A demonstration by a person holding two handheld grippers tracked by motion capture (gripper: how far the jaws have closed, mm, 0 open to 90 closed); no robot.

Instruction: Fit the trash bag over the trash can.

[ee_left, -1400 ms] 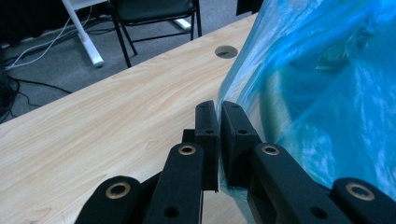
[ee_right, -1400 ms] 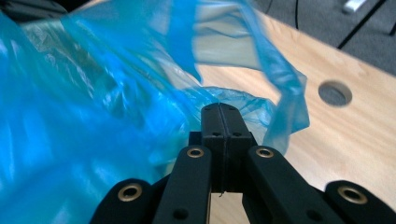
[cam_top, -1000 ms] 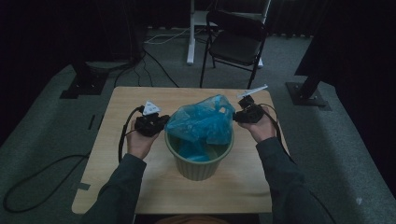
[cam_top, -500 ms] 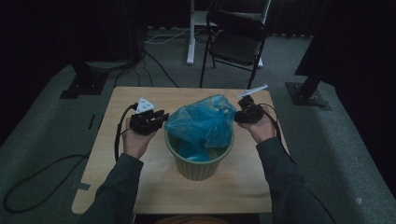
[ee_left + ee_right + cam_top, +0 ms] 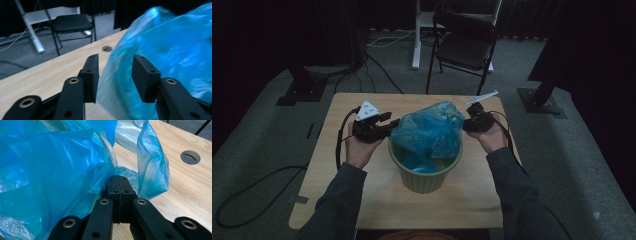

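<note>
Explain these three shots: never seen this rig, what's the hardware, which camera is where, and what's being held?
No robot here: a person at a wooden table holds a hand-operated two-jaw gripper in each hand.

The high view comes from a fixed camera above the person, looking forward and down. The other two pictures come from a camera riding on each gripper, looking along its black jaws.

On the table stands a green bin with a blue plastic bag in it, the bag bunched up above the rim.

The right gripper has its jaws pressed together on a fold of the bag. The left gripper has just been opening: its jaws stand apart, with bag plastic showing in the gap, not pinched.

Behind the table is a black folding chair.
</note>
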